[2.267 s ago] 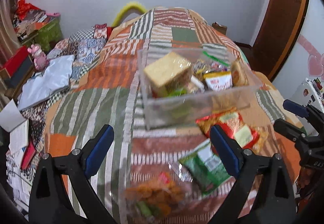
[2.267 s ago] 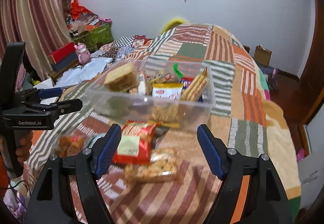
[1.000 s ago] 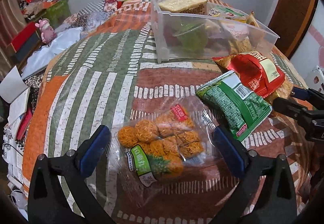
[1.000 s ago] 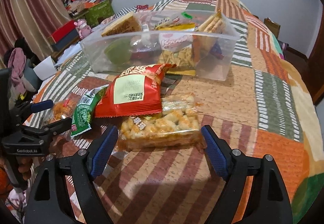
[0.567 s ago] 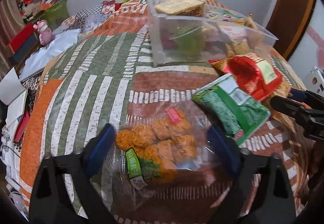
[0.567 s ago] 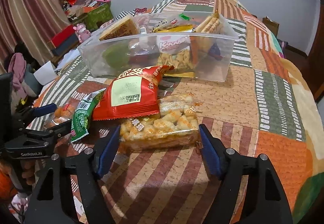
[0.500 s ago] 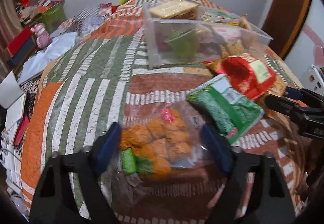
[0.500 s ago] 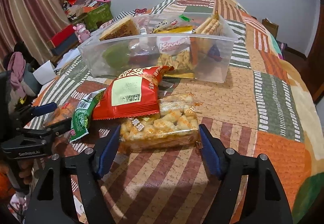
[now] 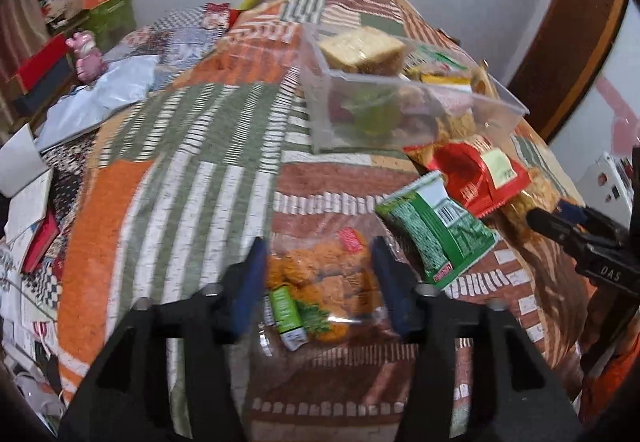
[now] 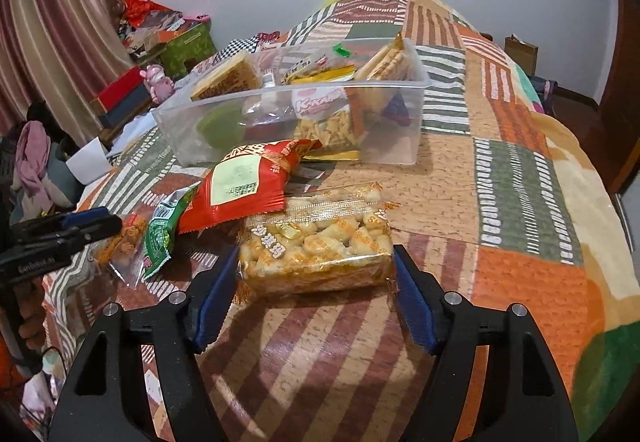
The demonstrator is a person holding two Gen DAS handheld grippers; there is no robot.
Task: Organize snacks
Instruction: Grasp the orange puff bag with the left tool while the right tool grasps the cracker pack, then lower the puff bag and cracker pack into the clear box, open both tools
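My left gripper [image 9: 320, 274] is closing its jaws on a clear bag of orange snack clusters [image 9: 324, 290], and both blue pads press its sides just above the patchwork quilt [image 9: 192, 170]. My right gripper [image 10: 314, 290] holds a clear pack of pale puffed pieces [image 10: 316, 242] by its two ends, low on the quilt. A green packet [image 9: 436, 230] and a red packet [image 10: 248, 182] lie between the two held bags. Behind them stands the clear plastic bin [image 10: 400, 146], with several snacks inside.
The bed's quilt falls away at the left and right edges. Papers, a red box and a pink toy [image 9: 86, 56] clutter the floor to the left. A dark wooden door [image 9: 572, 42] stands at the right, and a white wall is behind.
Both grippers came down from the bin to the loose bags. The left jaws narrowed onto the orange snack bag and it rose a little. The right jaws narrowed onto the puffed-piece pack.
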